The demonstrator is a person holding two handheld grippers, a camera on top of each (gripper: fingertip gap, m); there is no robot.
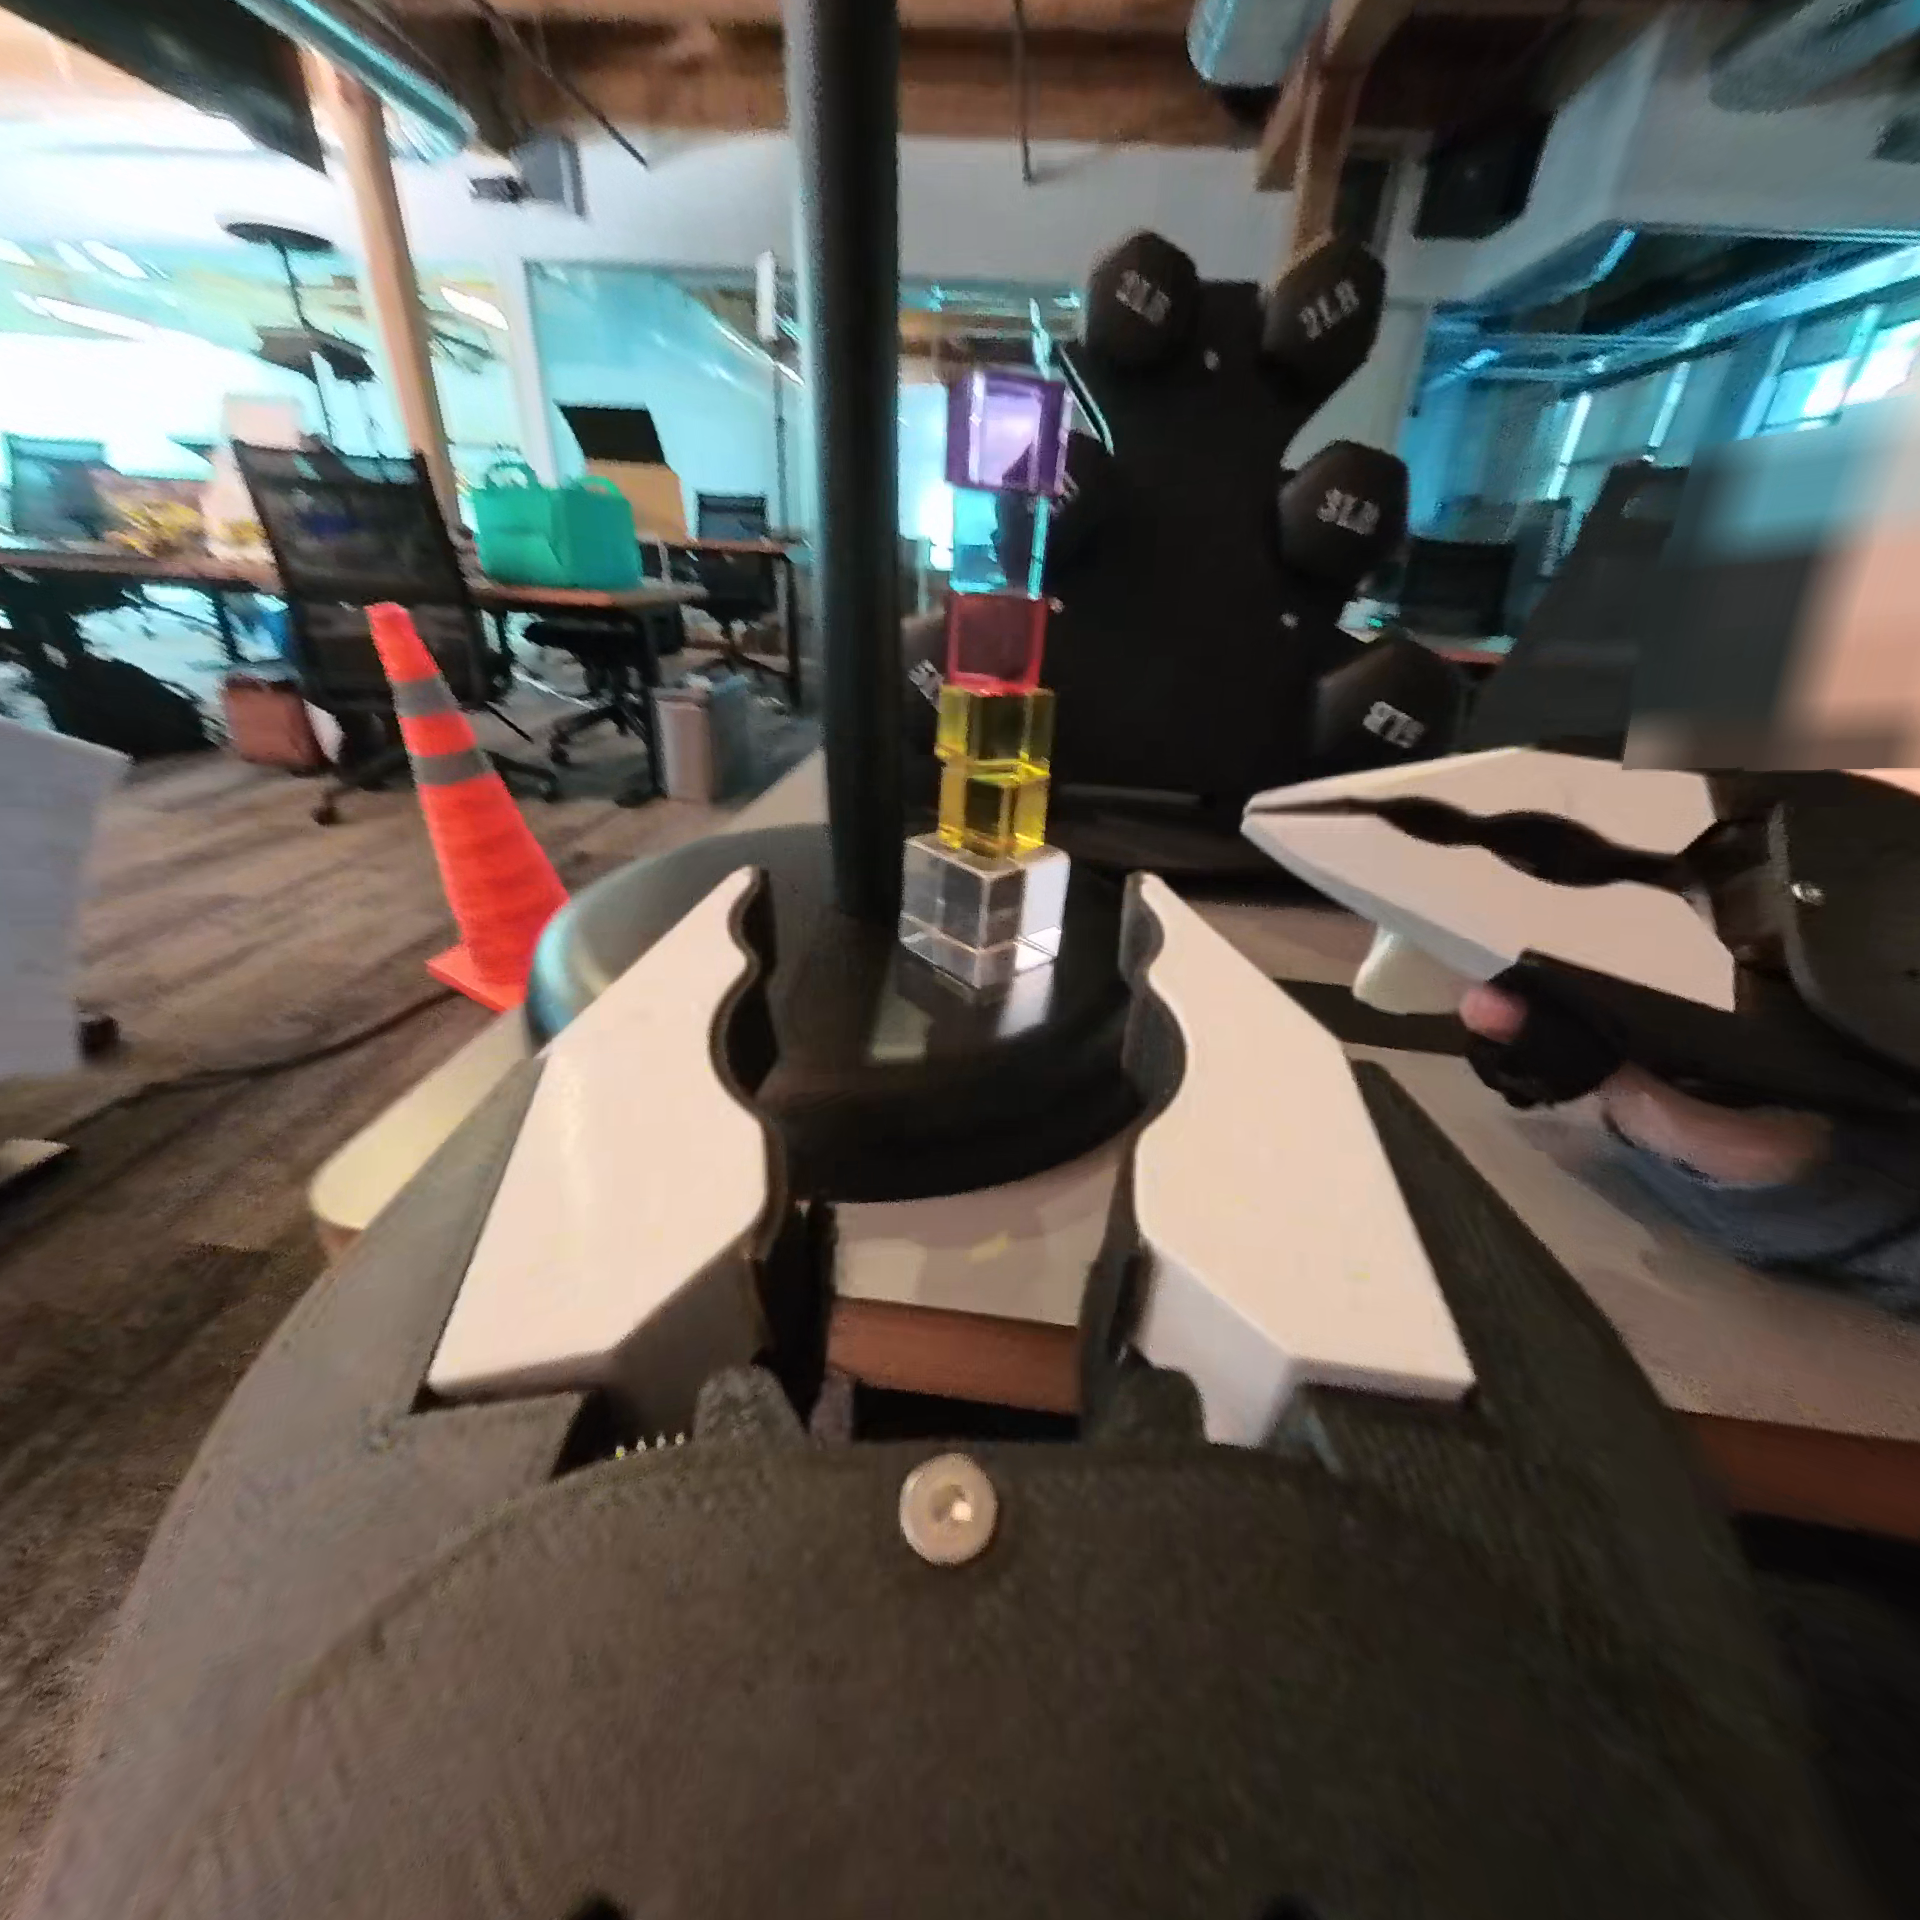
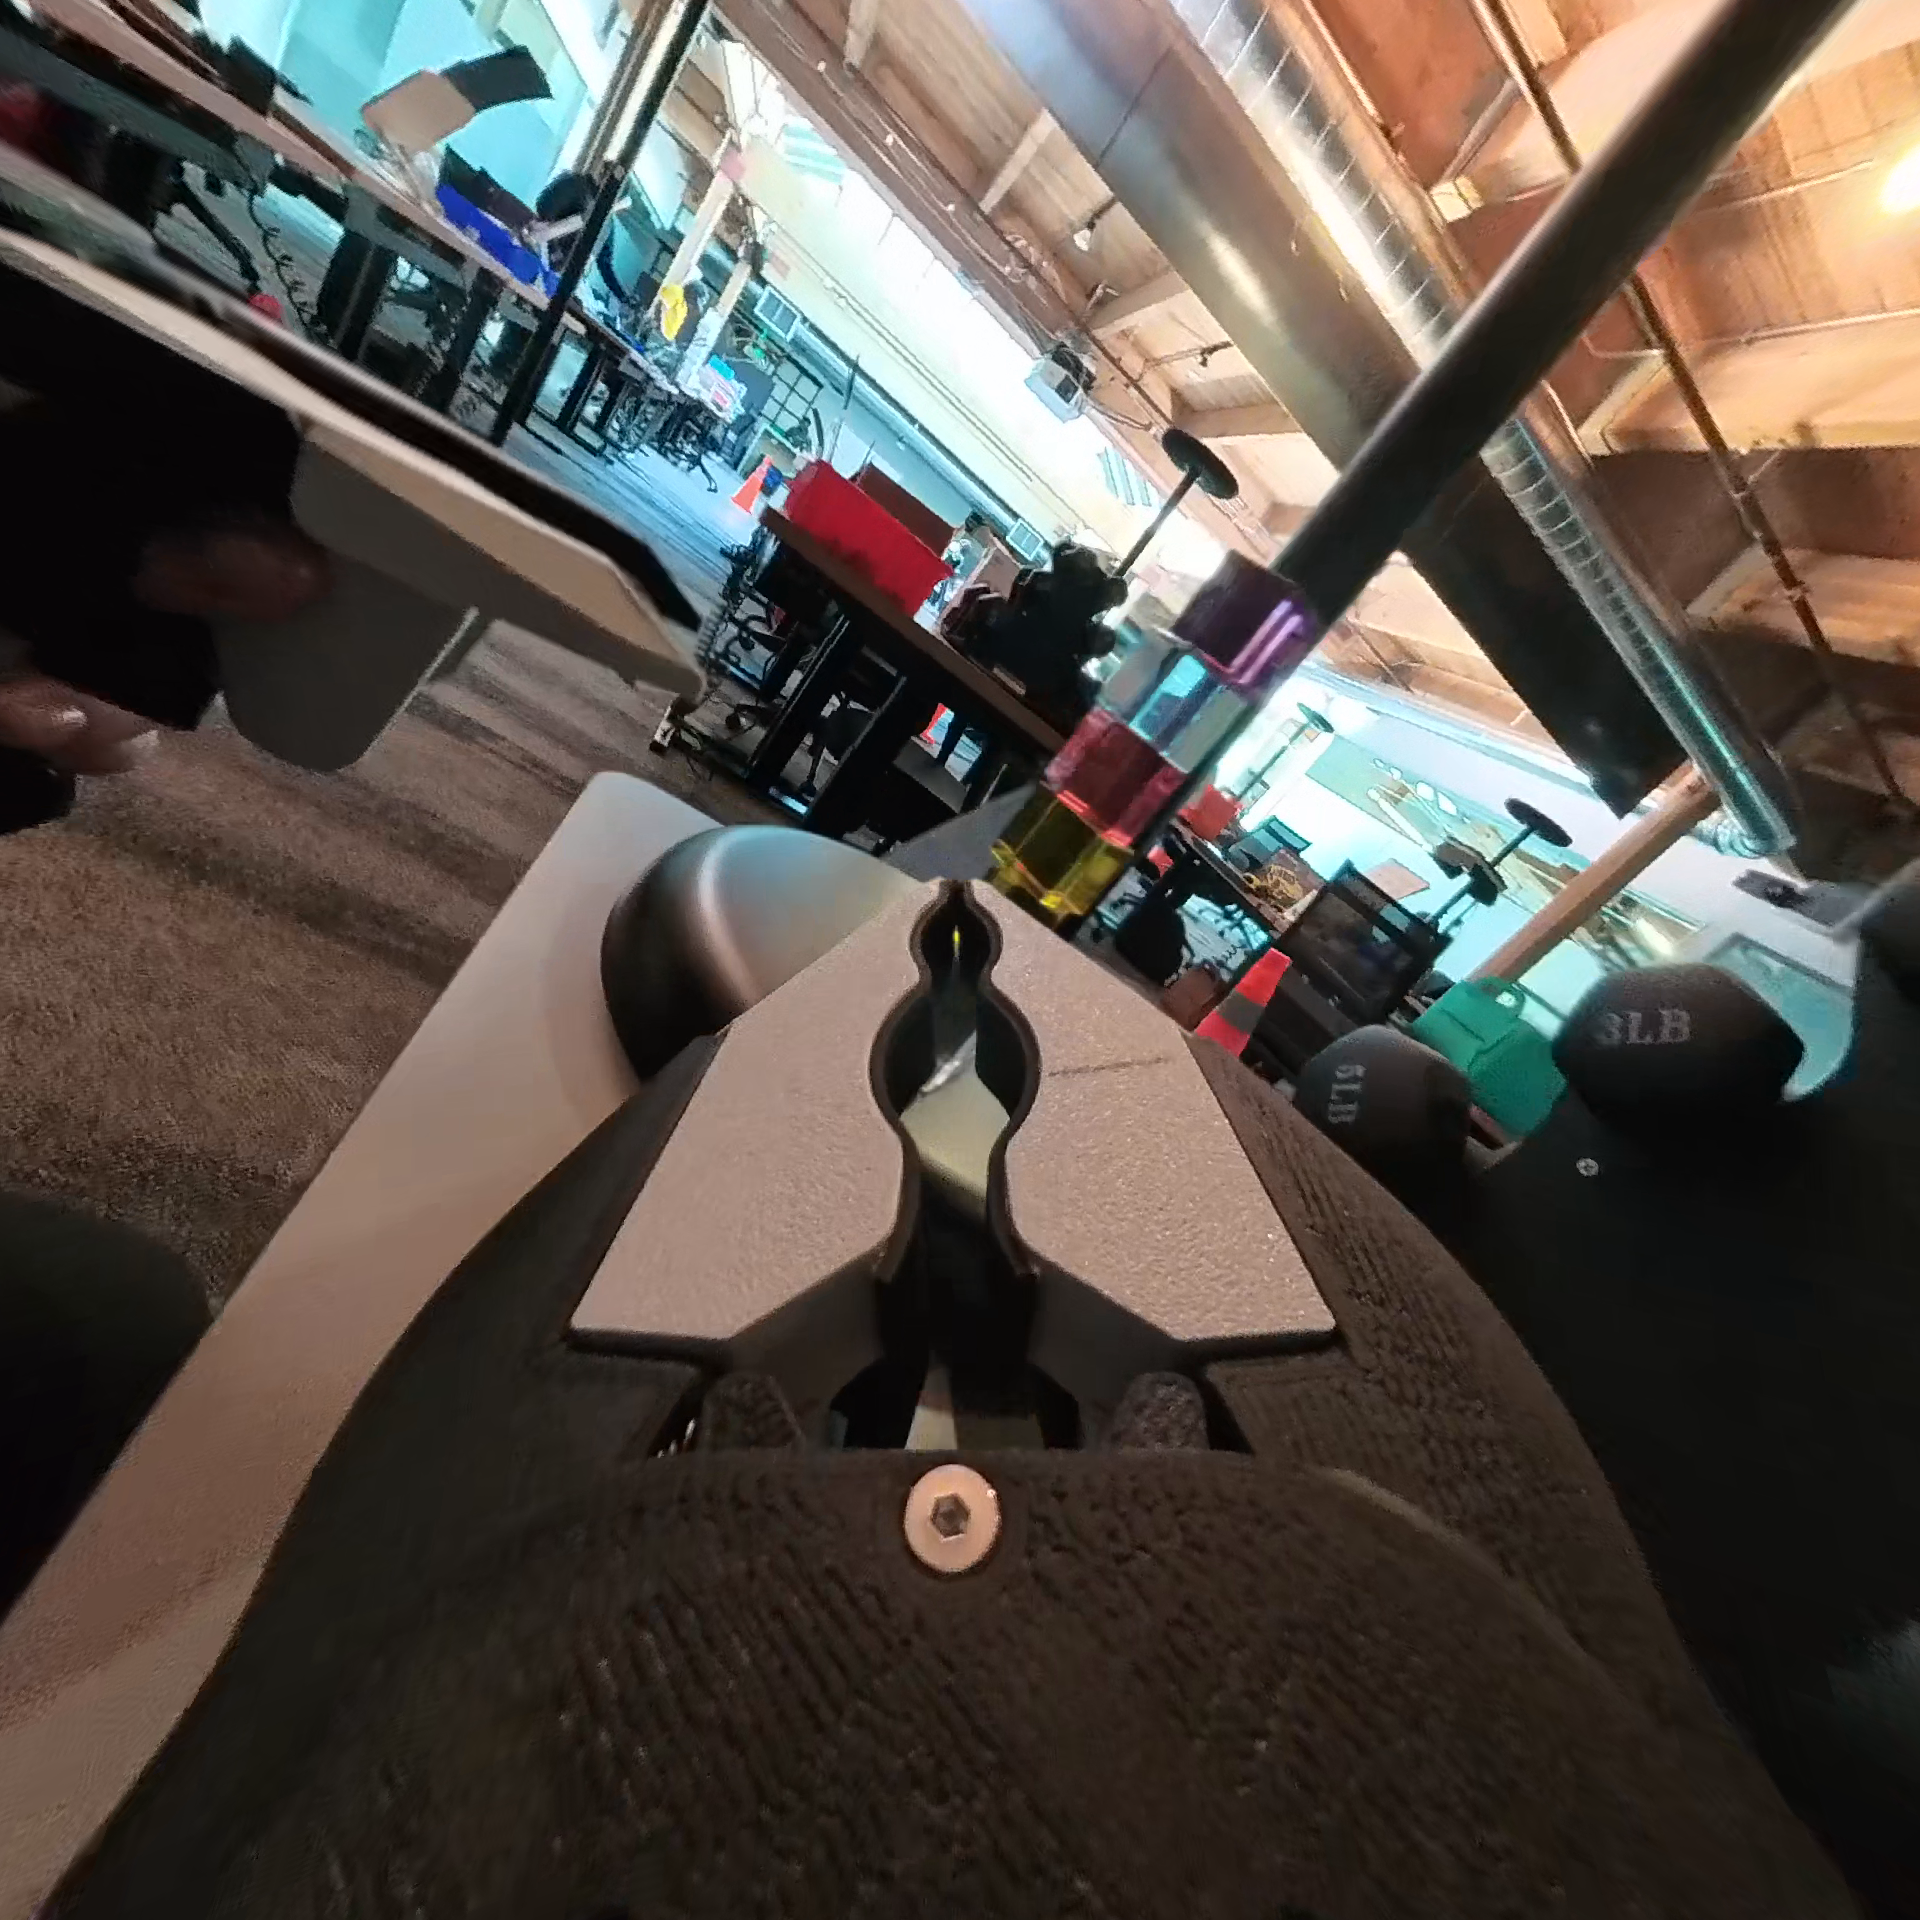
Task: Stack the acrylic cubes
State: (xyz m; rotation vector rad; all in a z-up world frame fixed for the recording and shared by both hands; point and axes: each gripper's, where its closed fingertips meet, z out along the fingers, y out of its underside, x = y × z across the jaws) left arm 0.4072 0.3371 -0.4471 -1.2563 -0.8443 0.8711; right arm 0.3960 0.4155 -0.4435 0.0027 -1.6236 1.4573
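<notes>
cubes (image 1: 992, 665) stand stacked on a black round base (image 1: 644, 925) beside a pole (image 1: 852, 468); left gripper (image 1: 940, 904) spread, bare, just short of the clear bottom cube. from the right view, right gripper (image 2: 958, 888) pressed together, bare, near the yellow cube (image 2: 1060, 868).
</notes>
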